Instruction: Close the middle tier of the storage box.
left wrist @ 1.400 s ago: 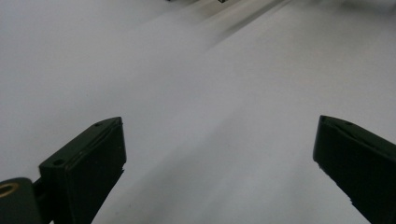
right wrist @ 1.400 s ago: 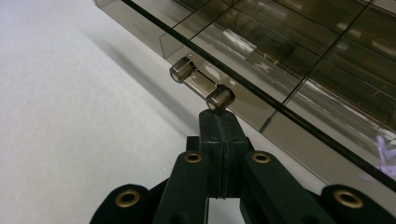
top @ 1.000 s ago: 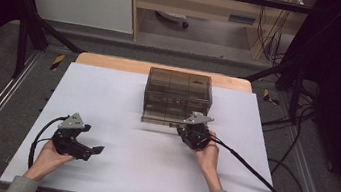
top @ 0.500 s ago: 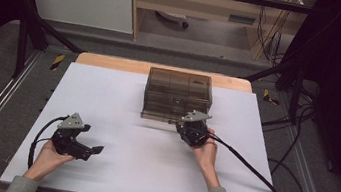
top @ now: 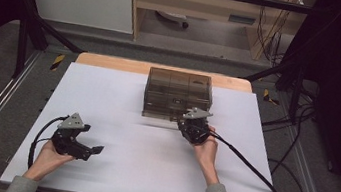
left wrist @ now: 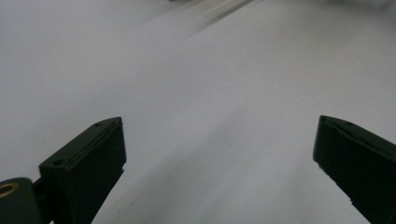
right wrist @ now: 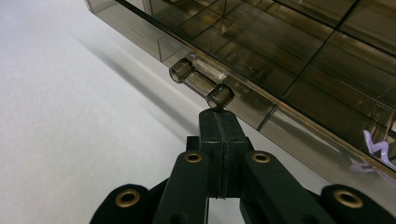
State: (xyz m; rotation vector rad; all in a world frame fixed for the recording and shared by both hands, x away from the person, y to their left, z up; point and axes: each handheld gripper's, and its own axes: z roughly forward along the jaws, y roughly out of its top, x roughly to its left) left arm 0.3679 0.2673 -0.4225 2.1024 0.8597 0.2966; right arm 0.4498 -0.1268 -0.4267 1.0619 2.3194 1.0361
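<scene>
Two grippers on white table (top: 122,99): right gripper (right wrist: 218,122) jaws closed, tips at smoky organizer box (top: 178,93) handle (right wrist: 201,82), twelve o'clock; left gripper (top: 92,149) jaws open, eight o'clock.

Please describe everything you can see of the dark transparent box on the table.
The box is smoky brown, see-through plastic, with inner walls dividing it into compartments. It sits flat at the far middle of the white table. A small bar-shaped handle sticks out from its front edge. The right gripper, jaws closed together, has its tip right at that handle; contact looks likely but uncertain. What the compartments hold is not clear.
</scene>
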